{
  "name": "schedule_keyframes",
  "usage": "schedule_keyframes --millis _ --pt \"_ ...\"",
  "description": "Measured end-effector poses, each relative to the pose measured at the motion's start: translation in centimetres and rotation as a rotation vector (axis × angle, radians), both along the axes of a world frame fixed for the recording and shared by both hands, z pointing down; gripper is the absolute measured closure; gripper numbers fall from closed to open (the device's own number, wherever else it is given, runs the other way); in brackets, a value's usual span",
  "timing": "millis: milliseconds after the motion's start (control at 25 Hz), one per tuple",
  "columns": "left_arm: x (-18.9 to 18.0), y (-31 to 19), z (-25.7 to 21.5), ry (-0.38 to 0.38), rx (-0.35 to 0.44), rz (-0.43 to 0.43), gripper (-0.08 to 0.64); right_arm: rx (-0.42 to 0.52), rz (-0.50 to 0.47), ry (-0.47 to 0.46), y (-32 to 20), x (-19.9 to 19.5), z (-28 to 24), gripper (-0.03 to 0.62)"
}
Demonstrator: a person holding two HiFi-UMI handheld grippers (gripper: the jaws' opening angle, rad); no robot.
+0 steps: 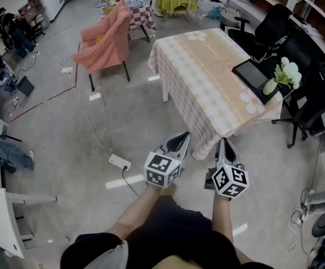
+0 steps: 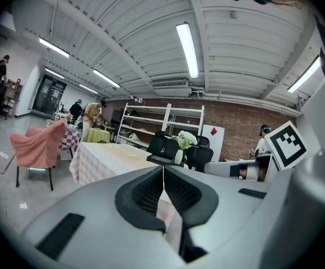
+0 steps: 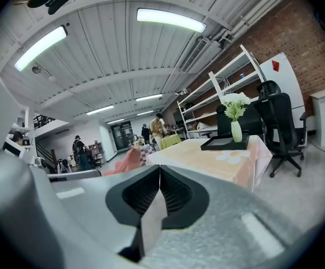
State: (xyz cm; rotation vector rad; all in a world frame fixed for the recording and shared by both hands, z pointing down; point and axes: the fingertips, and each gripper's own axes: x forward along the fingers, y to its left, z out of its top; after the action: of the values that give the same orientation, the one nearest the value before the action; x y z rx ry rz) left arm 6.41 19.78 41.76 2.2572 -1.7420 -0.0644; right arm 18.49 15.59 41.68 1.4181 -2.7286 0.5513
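I hold both grippers in front of me, above the concrete floor and just short of a table's near corner. My left gripper [image 1: 183, 138] is shut with nothing between its jaws. My right gripper [image 1: 224, 145] is shut and empty too, close to the corner of the cloth. The table [image 1: 207, 77] wears a peach chequered cloth with flower prints. On its far right side lies a black tray [image 1: 253, 77], and a white vase with white flowers [image 1: 284, 74] stands at the tray's end. From the right gripper view the vase [image 3: 236, 129] stands on the tray [image 3: 225, 143].
Black office chairs [image 1: 311, 97] crowd the table's right side. A chair draped in pink cloth [image 1: 107, 41] stands at the left, and a white power strip [image 1: 119, 162] with its cable lies on the floor. People [image 1: 11, 29] are far left; shelving [image 2: 168, 122] lines the brick wall.
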Motion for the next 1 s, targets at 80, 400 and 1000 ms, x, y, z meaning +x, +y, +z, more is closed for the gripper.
schedule_keyframes --millis 80,400,1000 --pt "-0.8 -0.9 0.2 -0.001 -0.003 0.005 0.548 0.000 0.004 -0.001 -1.1 -0.8 0.1 0.588" --pt "-3.5 -4.9 1.0 -0.003 -0.004 0.023 0.548 -0.005 0.009 0.002 -4.8 -3.5 0.7 0.588" --pt "-5.8 -7.8 1.9 0.005 -0.023 0.040 0.548 -0.021 0.003 0.016 -8.0 -6.3 1.6 0.588"
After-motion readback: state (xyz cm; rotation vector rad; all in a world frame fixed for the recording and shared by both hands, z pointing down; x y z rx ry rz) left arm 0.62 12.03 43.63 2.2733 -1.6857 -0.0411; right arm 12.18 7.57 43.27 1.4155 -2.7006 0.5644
